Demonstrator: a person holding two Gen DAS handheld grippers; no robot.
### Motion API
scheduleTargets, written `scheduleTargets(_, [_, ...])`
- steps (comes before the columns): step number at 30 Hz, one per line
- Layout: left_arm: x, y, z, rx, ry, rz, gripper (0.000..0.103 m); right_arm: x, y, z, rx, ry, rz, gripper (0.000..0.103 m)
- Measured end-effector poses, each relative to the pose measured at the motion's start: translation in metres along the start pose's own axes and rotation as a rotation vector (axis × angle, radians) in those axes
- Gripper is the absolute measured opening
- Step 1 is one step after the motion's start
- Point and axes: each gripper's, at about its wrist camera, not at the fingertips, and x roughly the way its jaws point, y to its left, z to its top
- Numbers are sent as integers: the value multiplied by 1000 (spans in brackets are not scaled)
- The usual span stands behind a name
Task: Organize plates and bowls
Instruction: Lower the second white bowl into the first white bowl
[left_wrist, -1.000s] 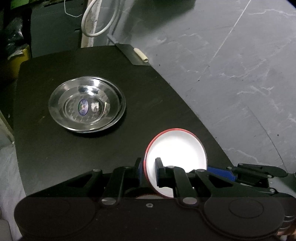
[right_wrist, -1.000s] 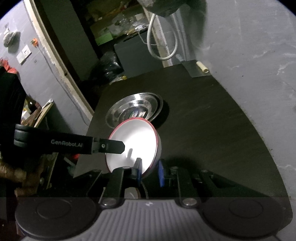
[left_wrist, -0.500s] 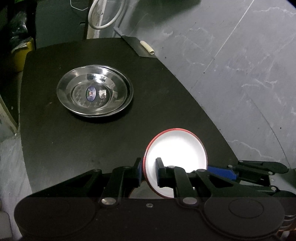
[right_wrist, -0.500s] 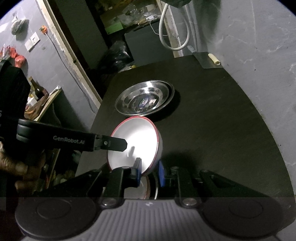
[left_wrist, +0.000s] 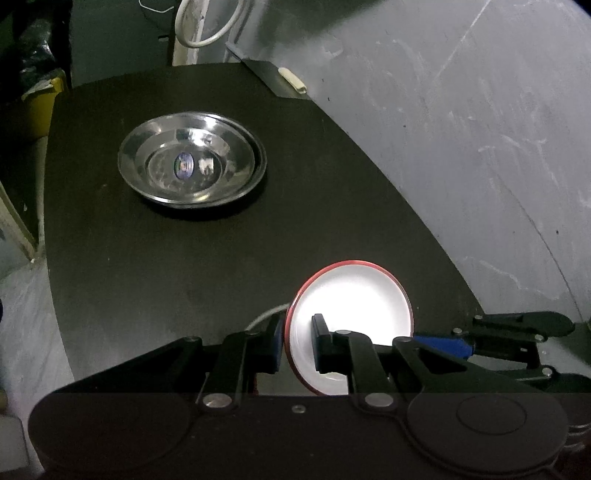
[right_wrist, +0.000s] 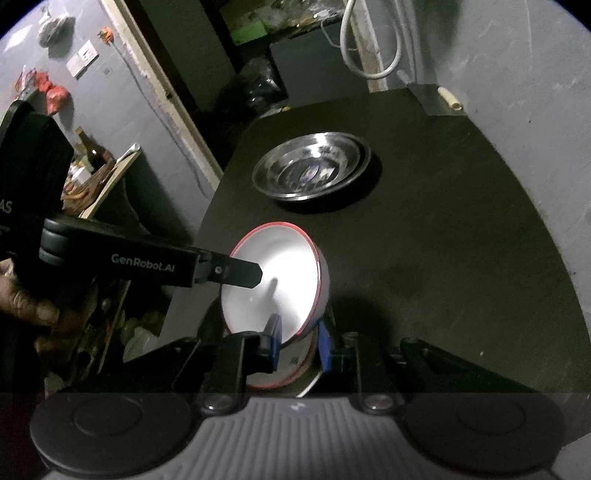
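A white bowl with a red rim (left_wrist: 354, 299) is tilted over the near end of the black table (left_wrist: 147, 277). My left gripper (left_wrist: 297, 343) is shut on its left rim, one pad inside and one outside. In the right wrist view my right gripper (right_wrist: 298, 345) is shut on the near rim of that bowl (right_wrist: 273, 266) with its blue pads, while the left gripper's finger (right_wrist: 236, 271) reaches in from the left. Under the bowl, part of another red-rimmed dish (right_wrist: 291, 369) shows. Stacked steel dishes (left_wrist: 192, 158) (right_wrist: 312, 168) sit further back.
A grey wall (left_wrist: 461, 129) runs along the table's right edge. A white hose loop (left_wrist: 207, 26) and a small cream roll (left_wrist: 291, 79) lie at the far end. Left of the table are a door frame, a cluttered shelf (right_wrist: 92, 173) and a person's hand (right_wrist: 33, 302).
Both grippers keep their hold on the white bowl. The right gripper has tilted, so the steel dishes sit higher in its view, and the dish under the bowl has come into sight.
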Motion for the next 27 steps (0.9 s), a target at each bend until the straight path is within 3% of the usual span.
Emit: scheduleTargets(27, [-5,8,-28,-10,87,35,18,13,9,-3,-78,106,53,26])
